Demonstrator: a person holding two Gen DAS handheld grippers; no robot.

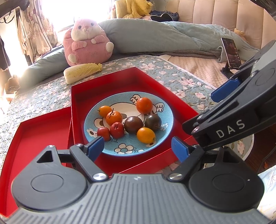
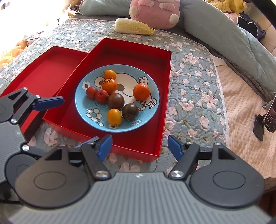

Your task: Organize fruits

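Observation:
A blue cartoon plate (image 1: 162, 137) (image 2: 151, 110) sits inside a red box (image 1: 120, 77) (image 2: 165, 96) on the bed. On it lie several fruits: oranges (image 1: 144, 105) (image 2: 141, 91), yellow-orange ones (image 1: 146, 135) (image 2: 114, 117), two small red fruits (image 1: 117, 130) (image 2: 101, 96) and two dark ones (image 1: 133, 124) (image 2: 130, 111). My left gripper (image 1: 138, 146) is open and empty just in front of the plate. My right gripper (image 2: 140, 146) is open and empty at the box's near edge; it also shows in the left wrist view (image 1: 195, 120).
A second red tray (image 1: 38, 137) (image 2: 50, 69) lies left of the box. A napa cabbage (image 1: 82, 72) (image 2: 134, 26) and a pink plush (image 1: 86, 43) (image 2: 155, 12) lie behind. A phone on a stand (image 1: 231, 55) (image 2: 269, 117) is at the right. A grey-green duvet (image 1: 155, 36) lies beyond.

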